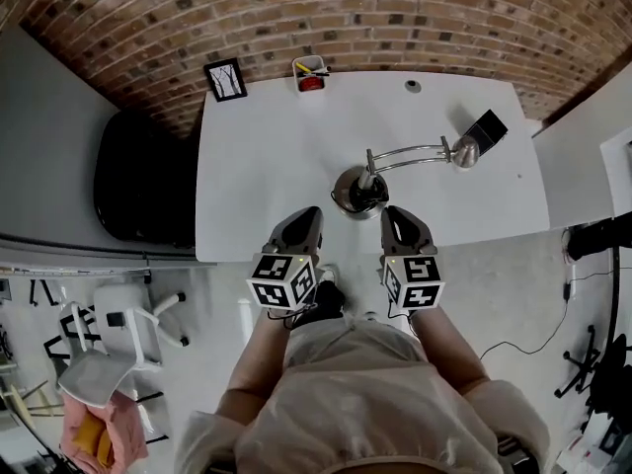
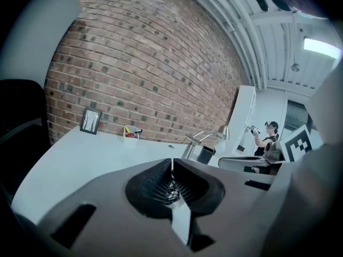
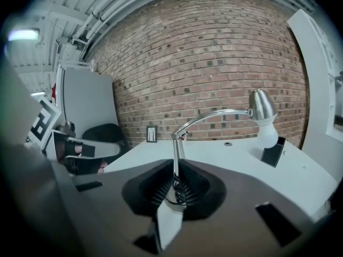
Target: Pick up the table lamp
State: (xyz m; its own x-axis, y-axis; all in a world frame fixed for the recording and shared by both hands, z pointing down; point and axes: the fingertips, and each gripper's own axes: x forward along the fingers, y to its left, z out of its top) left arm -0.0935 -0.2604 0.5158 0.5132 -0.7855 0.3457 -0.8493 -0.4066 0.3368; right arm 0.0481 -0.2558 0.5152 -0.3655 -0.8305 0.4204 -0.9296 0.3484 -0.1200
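Person (image 1: 365, 403): pale top, both forearms reaching forward, a gripper in each hand.

Left gripper (image 1: 307, 215): over the table's near edge, just left of the lamp base. Jaws closed together, nothing between them; the left gripper view (image 2: 171, 167) shows the ribbed pads meeting on a thin seam.

Right gripper (image 1: 395, 215): over the same edge, just right of the base. Jaws likewise closed and empty in the right gripper view (image 3: 174, 182).

Lamp (image 1: 349, 188): chrome, upright on the table (image 1: 267, 166) near the middle of its near edge, not held. The round base sits between the two grippers' tips and slightly beyond them. The curved arm runs right to a bell-shaped head with a white bulb. In the right gripper view the lamp (image 3: 260, 106) has its stem straight ahead of the jaws. In the left gripper view the lamp (image 2: 206, 137) is to the right of the jaws.

Black card (image 1: 487, 128): just beyond the lamp head, toward the right edge.

Frame (image 1: 226, 79): far left corner.

Pen pot (image 1: 310, 73): far edge, right of the frame.

Round cap (image 1: 412, 86): far edge, right of centre.

Black seat (image 1: 138, 181): beside the left edge.

White chair (image 1: 118, 339): on the floor, left of the person.
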